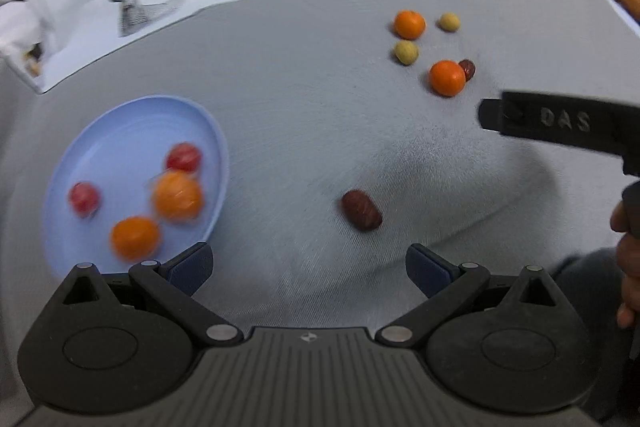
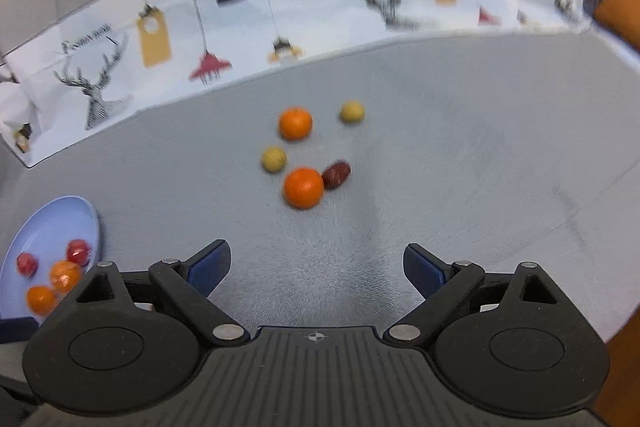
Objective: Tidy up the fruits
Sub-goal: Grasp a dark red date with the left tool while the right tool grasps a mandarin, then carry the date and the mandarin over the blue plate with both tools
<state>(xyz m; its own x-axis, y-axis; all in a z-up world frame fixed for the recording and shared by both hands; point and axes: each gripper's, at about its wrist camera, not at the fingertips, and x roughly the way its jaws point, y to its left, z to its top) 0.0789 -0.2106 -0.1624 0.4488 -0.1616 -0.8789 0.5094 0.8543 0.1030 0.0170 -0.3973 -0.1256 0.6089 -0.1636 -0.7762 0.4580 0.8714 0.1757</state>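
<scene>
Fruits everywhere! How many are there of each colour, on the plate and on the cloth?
Orange: 4, two on the blue plate such as, two on the grey cloth such as
Bright red: 2
Yellowish: 2
Dark red: 2
Total: 10

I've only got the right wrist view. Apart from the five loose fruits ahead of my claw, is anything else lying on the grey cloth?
Observer: Yes, a lone dark red date lies on the grey cloth, apart from that group, just ahead of the left claw.
Operator: Is the left claw holding anything?
Observer: No, its jaws stand wide open with nothing between them.
</scene>
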